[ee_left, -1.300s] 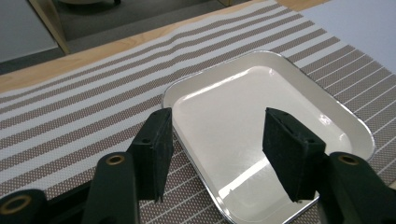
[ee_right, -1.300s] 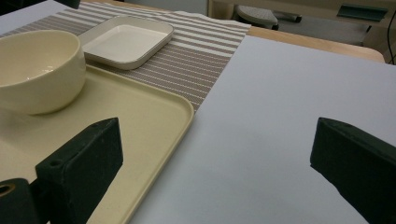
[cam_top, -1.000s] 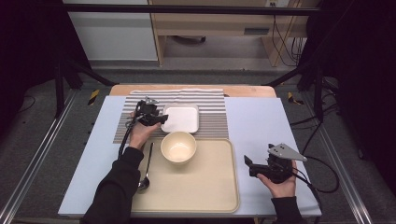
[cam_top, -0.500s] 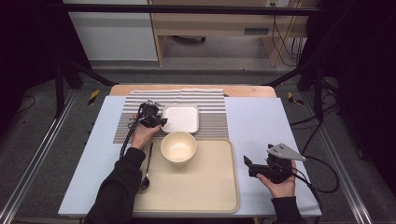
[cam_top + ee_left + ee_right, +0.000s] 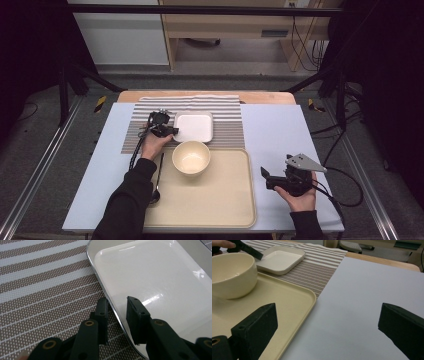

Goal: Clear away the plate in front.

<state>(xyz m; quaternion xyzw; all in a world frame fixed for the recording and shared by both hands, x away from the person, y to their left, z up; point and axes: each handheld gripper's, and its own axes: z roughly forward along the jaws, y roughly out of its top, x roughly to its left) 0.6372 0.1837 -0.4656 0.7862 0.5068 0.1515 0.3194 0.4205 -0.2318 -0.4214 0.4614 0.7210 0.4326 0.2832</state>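
A white square plate (image 5: pixel 194 126) (image 5: pixel 155 277) lies on a striped placemat (image 5: pixel 227 125) (image 5: pixel 45 290). My left gripper (image 5: pixel 172 131) (image 5: pixel 117 306) reaches over the plate's left rim, one jaw outside on the mat and one inside over the plate. Its jaws have just been closing; a small gap still shows on each side of the rim, so the pads do not press on it. My right gripper (image 5: pixel 265 177) (image 5: pixel 329 315) is held wide open over the pale blue tabletop (image 5: pixel 367 290), right of the tray, with nothing between its jaws.
A cream bowl (image 5: pixel 191 156) (image 5: pixel 232 272) stands at the far left of a beige tray (image 5: pixel 220 200) (image 5: pixel 287 305). A dark spoon (image 5: pixel 157 180) lies along the tray's left edge. The left gripper's jaw (image 5: pixel 249 250) shows at the plate (image 5: pixel 279 258) in the right gripper view.
The left gripper has shifted slightly at the plate's left edge and its jaws stand narrower. The right hand has kept still.
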